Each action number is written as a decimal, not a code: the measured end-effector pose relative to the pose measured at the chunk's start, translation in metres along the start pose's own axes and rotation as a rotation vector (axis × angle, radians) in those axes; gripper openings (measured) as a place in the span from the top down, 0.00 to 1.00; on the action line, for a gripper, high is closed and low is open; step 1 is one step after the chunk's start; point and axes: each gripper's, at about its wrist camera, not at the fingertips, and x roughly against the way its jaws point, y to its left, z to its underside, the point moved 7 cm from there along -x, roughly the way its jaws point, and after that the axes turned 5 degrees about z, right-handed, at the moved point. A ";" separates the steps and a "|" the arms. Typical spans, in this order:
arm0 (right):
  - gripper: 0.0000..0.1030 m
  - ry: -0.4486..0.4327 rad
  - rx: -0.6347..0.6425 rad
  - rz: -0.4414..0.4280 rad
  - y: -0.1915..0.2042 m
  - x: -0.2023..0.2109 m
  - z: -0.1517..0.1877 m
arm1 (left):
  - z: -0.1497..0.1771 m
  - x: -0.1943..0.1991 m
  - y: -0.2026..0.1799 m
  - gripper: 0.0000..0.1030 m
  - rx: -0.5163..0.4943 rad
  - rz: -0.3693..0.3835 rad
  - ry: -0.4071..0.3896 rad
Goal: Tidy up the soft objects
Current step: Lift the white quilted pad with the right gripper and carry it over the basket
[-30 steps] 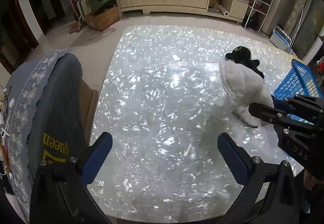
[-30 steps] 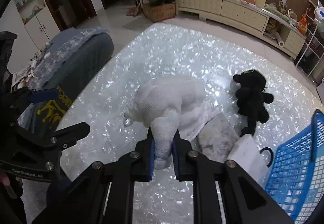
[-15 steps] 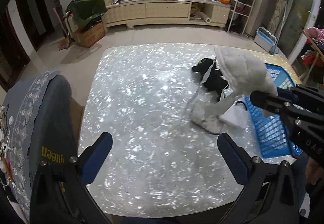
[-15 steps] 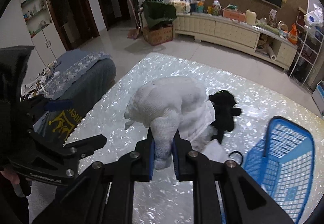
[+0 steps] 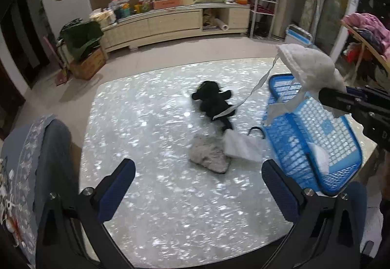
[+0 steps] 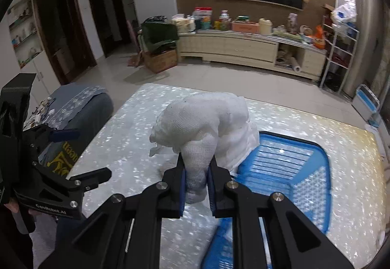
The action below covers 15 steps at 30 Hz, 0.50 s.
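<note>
White bundle [image 6: 207, 127] in right hand-held gripper [image 6: 197, 180], now lifted from table to above blue basket [image 6: 304, 171].

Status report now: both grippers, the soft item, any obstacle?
Right gripper shut on white mesh bundle, above blue plastic basket. Left gripper open, empty. Nothing between bundle and basket.

1. White mesh plush [image 6: 202, 123] is pinched by one limb in my right gripper [image 6: 197, 180], dangling above the blue basket [image 5: 341, 183], ribbon trailing.
2. Black plush [image 5: 214, 102] lies flat on the table.
3. Grey fuzzy cloth [image 5: 209, 158] touches a white folded cloth [image 5: 241, 148], just beside the basket.
</note>
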 end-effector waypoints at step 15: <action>0.87 0.061 -0.187 0.132 -0.077 -0.001 0.038 | 0.000 -0.031 -0.046 0.00 -0.042 0.114 0.036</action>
